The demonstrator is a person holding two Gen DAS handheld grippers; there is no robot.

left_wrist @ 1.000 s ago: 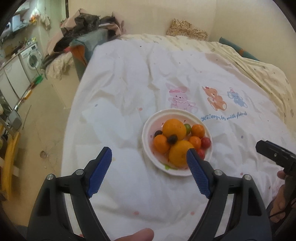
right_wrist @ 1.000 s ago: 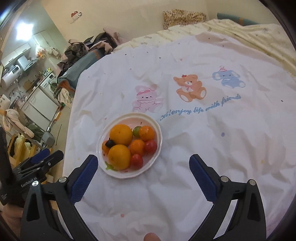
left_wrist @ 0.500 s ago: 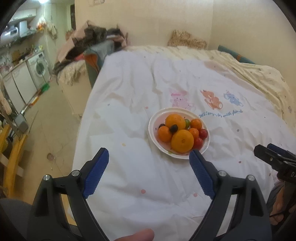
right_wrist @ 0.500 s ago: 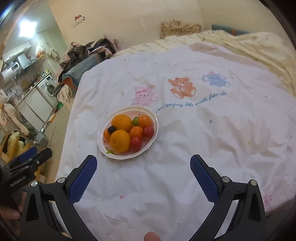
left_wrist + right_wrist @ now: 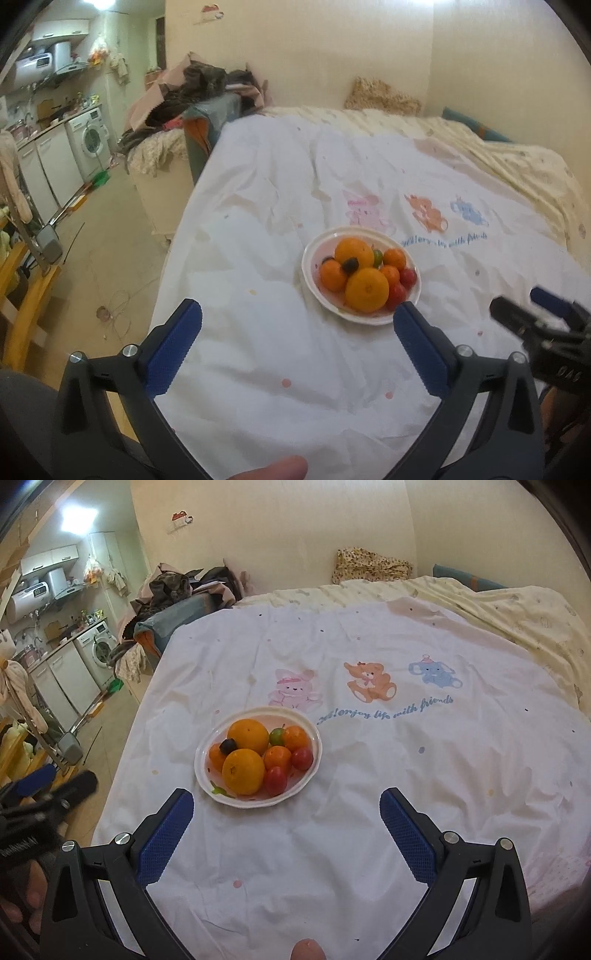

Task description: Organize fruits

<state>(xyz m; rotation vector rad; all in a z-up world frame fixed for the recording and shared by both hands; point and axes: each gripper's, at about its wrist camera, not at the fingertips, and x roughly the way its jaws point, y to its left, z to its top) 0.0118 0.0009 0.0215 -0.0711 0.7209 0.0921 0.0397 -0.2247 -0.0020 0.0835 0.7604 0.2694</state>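
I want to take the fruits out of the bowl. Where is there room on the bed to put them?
The white sheet is bare to the right of the bowl, below the animal pictures. It is also bare in front of the bowl, toward the grippers. The bowl itself is crowded with oranges and tomatoes.

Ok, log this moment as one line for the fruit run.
phase: approach | left gripper: open, empty, just widened | right gripper: open, empty | fruit: all piled in white bowl on bedsheet | nothing picked yet

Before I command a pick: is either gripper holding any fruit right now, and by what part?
Nothing is held. The left gripper and right gripper both stand open over the sheet, nothing between their fingers; all the fruit sits in the white bowl.
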